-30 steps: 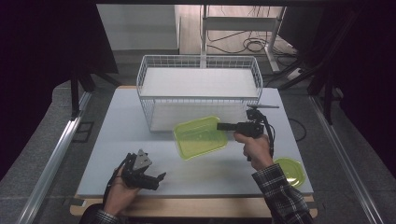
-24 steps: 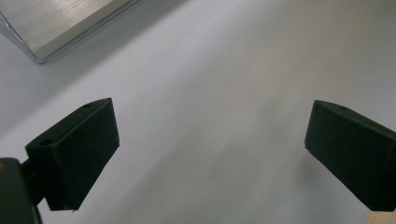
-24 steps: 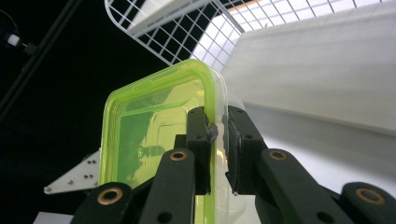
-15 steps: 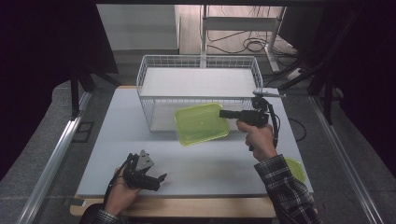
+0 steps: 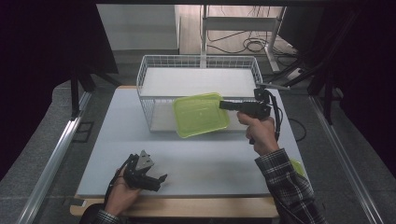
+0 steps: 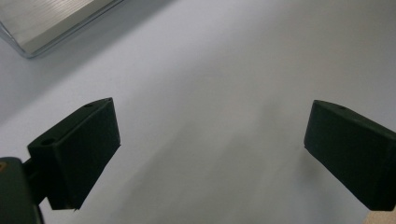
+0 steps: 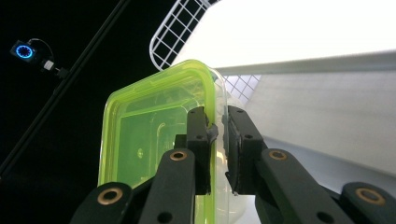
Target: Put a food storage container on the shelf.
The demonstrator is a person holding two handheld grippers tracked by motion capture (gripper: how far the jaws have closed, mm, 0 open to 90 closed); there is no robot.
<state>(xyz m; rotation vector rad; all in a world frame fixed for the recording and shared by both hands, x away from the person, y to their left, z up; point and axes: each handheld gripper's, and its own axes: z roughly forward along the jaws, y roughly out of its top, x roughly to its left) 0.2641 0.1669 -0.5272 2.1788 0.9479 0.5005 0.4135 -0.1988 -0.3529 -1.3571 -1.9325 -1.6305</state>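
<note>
Bench (image 5: pixel 93 140) from the high view: I see my right hand-held gripper (image 5: pixel 225 105) held level, off the surface, pinching the right edge of a lime-green container (image 5: pixel 201 114). That container hangs tilted in the air right in front of the white wire basket (image 5: pixel 154 63), its upper edge overlapping the basket's front wall. My left hand-held gripper (image 5: pixel 156 179) rests low near the bench's front edge, well apart from the container, with nothing between its jaws.

Left gripper view: my left hand-held gripper (image 6: pixel 210 154) has its jaws spread wide over bare bench surface (image 6: pixel 224 70), gripping nothing.

Right gripper view: my right hand-held gripper (image 7: pixel 217 144) is pressed together on the container's rim (image 7: pixel 211 100), one pad inside the wall, the other outside. The container (image 7: pixel 140 135) stands on edge here, with the wire basket (image 7: pixel 175 35) just behind it.
</note>
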